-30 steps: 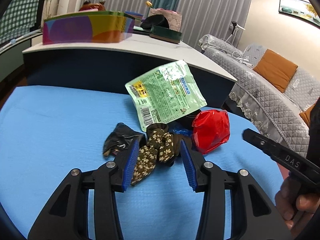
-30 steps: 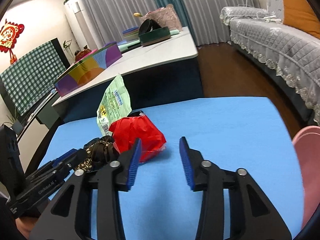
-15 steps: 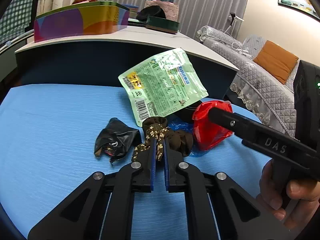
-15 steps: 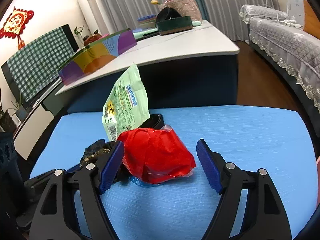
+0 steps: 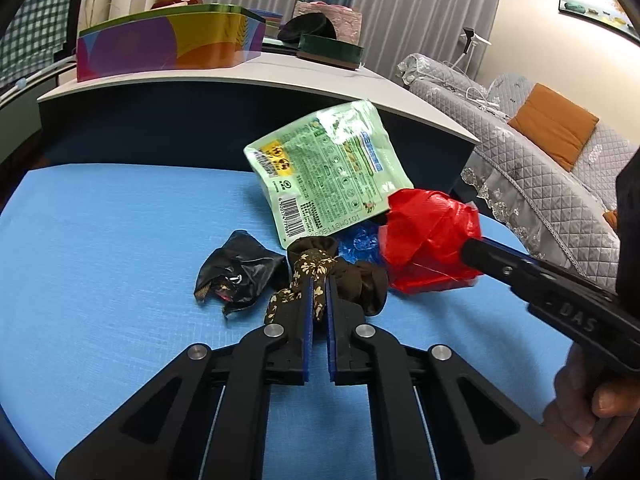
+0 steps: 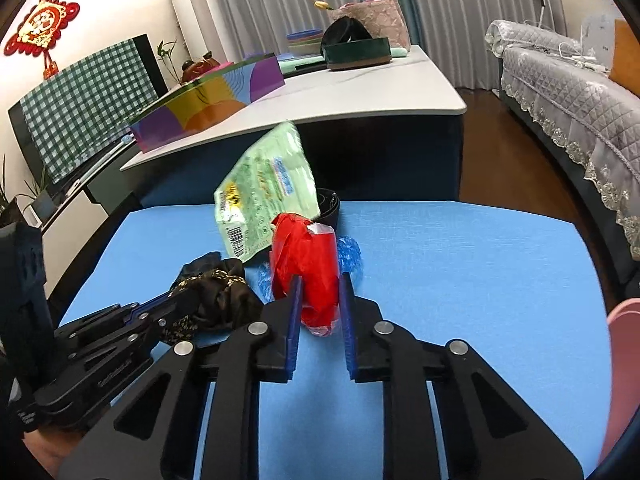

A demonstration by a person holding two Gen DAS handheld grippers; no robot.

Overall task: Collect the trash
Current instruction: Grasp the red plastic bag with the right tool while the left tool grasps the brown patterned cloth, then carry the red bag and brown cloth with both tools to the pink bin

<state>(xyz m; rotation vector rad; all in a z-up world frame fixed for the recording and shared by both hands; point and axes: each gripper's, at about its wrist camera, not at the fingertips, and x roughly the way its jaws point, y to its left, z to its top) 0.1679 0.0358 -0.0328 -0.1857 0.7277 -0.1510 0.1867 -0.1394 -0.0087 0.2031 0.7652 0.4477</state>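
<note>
Clamping floral rag [image 5: 316,270] in left gripper [image 5: 316,296], red bag [image 6: 306,268] in right gripper [image 6: 320,300], mid-table [image 5: 100,240], near far edge. Risk: thin film slipping; green pouch [image 5: 332,176] toppling when bag lifts.

- The blue table top [image 5: 100,248] lies bare to the left of the trash pile, and to the right [image 6: 480,264] of it too
- The pile is tight: black wrapper [image 5: 236,268], brown patterned cloth [image 5: 316,264], blue plastic [image 5: 360,244] and red bag [image 5: 428,240] touch or overlap
- The green pouch [image 5: 328,176] leans up behind them, blocking the far side
- The 2 grippers, left gripper [image 5: 317,300] and right gripper [image 6: 319,300], crowd the near side
</note>
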